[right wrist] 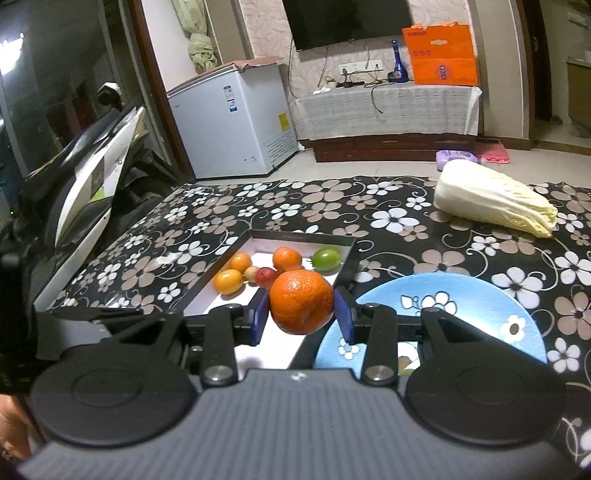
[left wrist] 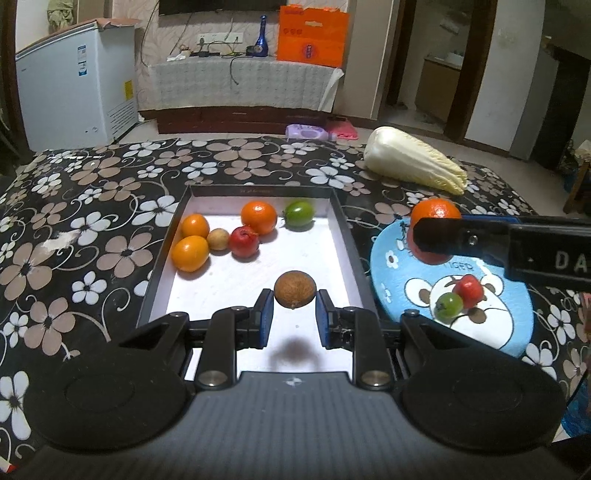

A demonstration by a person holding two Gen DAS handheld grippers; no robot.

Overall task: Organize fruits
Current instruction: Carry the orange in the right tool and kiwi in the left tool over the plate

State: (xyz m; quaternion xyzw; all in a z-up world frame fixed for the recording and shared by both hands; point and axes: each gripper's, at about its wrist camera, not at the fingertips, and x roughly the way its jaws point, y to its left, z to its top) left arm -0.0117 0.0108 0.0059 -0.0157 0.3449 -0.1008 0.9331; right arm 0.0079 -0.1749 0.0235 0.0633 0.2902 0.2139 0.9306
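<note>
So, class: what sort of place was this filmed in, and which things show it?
Probably a home living room: a wall-mounted television, a white chest freezer and a table with a flowered cloth.

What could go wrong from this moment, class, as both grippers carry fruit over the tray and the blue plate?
1. The left gripper holds the small brown fruit only at its fingertips; it may slip out and roll across the tray.
2. The right gripper carries the orange near the tray's corner; the two grippers are close and could bump.
3. The blue plate sits tilted against the tray's edge, so its red and green fruits may roll.
</note>
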